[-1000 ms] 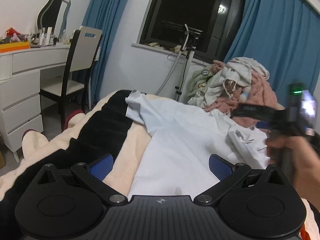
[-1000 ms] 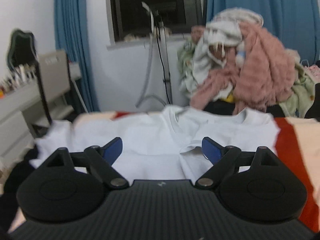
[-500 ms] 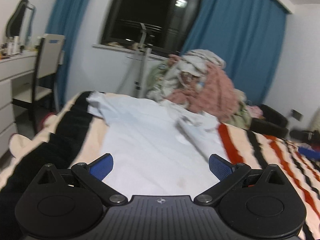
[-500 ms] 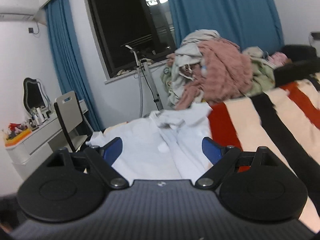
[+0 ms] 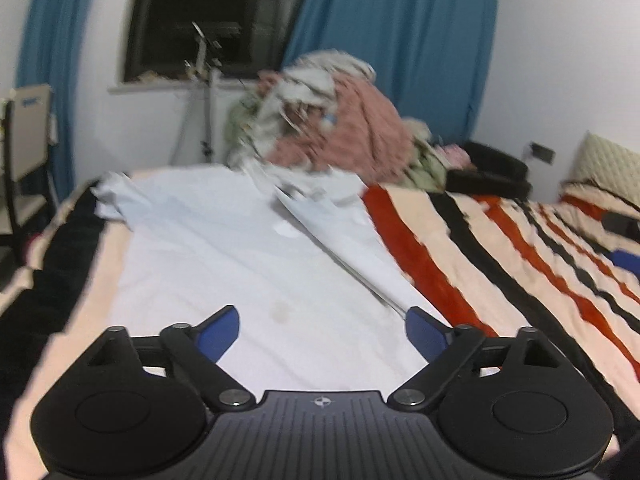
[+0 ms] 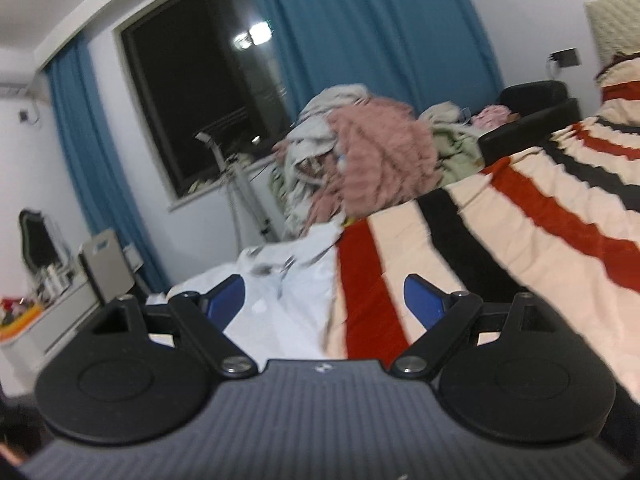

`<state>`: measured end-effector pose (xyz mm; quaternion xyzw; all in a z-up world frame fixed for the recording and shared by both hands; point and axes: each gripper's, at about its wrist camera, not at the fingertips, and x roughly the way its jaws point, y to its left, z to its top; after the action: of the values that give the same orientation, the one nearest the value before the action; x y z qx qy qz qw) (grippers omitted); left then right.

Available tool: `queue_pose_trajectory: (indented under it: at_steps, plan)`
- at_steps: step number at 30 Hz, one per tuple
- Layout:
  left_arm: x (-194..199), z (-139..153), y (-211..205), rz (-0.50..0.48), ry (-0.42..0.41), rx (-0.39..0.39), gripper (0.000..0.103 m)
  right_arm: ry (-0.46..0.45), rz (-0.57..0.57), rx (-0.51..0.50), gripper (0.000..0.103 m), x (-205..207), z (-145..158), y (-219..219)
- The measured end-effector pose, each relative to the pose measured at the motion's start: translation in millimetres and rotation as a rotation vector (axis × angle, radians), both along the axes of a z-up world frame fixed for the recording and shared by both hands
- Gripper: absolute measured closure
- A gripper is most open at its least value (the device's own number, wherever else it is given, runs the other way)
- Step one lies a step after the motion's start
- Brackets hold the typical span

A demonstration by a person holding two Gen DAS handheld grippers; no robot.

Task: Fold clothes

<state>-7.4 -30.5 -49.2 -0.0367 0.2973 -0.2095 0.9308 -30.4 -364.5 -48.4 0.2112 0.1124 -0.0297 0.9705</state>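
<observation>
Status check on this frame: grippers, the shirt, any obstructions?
Left gripper open, empty, over the white shirt. Right gripper open, empty. Shirt lies on the striped blanket, right side folded in, left sleeve out. Clothes pile behind, nothing in the way.

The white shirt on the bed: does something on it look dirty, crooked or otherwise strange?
Yes. The white shirt has a faint brownish stain near its closer end. Its right side is folded in, while the left sleeve lies crumpled outward.
</observation>
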Motion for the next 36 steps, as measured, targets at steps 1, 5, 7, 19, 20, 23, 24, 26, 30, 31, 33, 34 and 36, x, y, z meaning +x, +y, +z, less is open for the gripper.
queue_pose_trajectory:
  at_steps: [1,5,7,19,20,23,24,26,30,31,33,34,36]
  plan:
    - [1.0,-3.0,-6.8,-0.021,0.024,-0.006,0.026,-0.002,-0.020,0.007,0.015,-1.8,-1.5,-8.2]
    - [6.0,-14.8,-41.4,-0.123,0.136,-0.060,0.035,-0.012,-0.066,0.055,0.015,-7.0,-6.2,-30.9]
    - [8.9,-21.0,-64.6,-0.178,0.194,-0.092,0.040,-0.023,-0.081,0.077,0.015,-9.6,-7.4,-40.4]
    - [-28.5,-79.0,-219.6,-0.479,0.124,0.163,0.043,-0.026,-0.130,0.129,0.015,-15.9,-21.7,-70.0]
    - [-31.0,-85.8,-224.6,-0.492,0.117,0.183,0.046,-0.022,-0.129,0.128,0.015,-15.3,-23.0,-70.5]
    - [-39.1,-105.9,-232.8,-0.512,0.115,0.227,0.073,-0.033,-0.160,0.109,0.015,-17.6,-23.8,-70.8]
    - [-41.0,-112.2,-234.7,-0.514,0.111,0.241,0.080,-0.038,-0.172,0.101,0.015,-18.5,-23.9,-70.8]
    - [-39.3,-114.0,-229.4,-0.492,0.094,0.232,0.093,-0.034,-0.184,0.089,0.015,-17.1,-25.3,-70.5]
    - [-40.5,-92.9,-203.8,-0.425,0.051,0.156,0.096,-0.006,-0.180,0.057,0.015,-11.3,-28.1,-68.3]
    - [-43.1,-83.1,-193.6,-0.403,0.032,0.128,0.096,-0.018,-0.192,0.047,0.015,-13.7,-26.1,-67.1]
    - [-51.0,-58.4,-169.1,-0.355,-0.011,0.077,0.096,-0.055,-0.216,0.027,0.015,-20.9,-20.8,-64.0]
    - [-55.1,-45.2,-153.0,-0.326,-0.019,0.041,0.096,-0.068,-0.220,0.021,0.015,-23.6,-18.6,-62.2]
    - [-64.5,-20.5,-118.5,-0.269,-0.029,-0.033,0.096,-0.081,-0.214,0.014,0.015,-27.2,-15.3,-58.7]
